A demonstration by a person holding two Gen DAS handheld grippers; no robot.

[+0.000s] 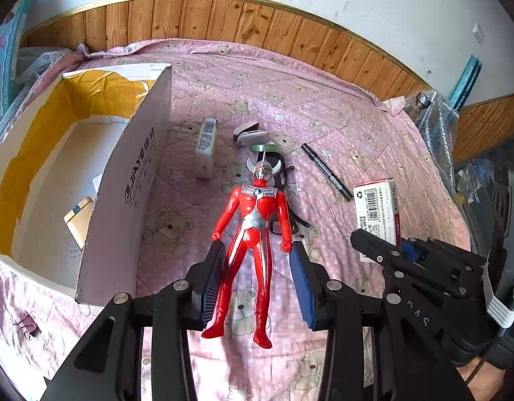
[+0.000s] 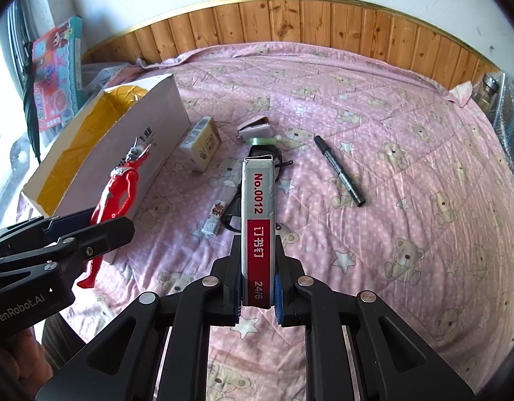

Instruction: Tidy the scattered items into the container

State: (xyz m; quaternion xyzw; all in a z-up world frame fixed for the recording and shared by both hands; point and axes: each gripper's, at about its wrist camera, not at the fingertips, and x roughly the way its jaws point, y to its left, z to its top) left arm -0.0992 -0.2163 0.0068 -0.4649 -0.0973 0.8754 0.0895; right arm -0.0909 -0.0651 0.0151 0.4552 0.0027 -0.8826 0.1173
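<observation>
A red and silver toy figure (image 1: 248, 234) hangs lifted over the pink bedspread, my left gripper (image 1: 253, 247) shut on it around the hips. In the right wrist view the figure (image 2: 116, 187) tilts beside the white cardboard box (image 2: 150, 133), with the left gripper (image 2: 100, 224) around it. The open box (image 1: 130, 183) stands left of the figure, and a pale yellow item (image 1: 78, 217) lies inside. My right gripper (image 2: 258, 240) is shut on a staples carton (image 2: 258, 200) marked No.0012. The right gripper (image 1: 374, 244) holds the carton (image 1: 377, 207) to the figure's right.
On the bedspread lie a black marker (image 2: 339, 170), a pink stapler (image 2: 255, 130), a green tape roll (image 2: 263, 141), a small cream carton (image 2: 203, 147), dark glasses (image 2: 267, 157) and a small white item (image 2: 214, 217). A binder clip (image 1: 26, 327) lies near left.
</observation>
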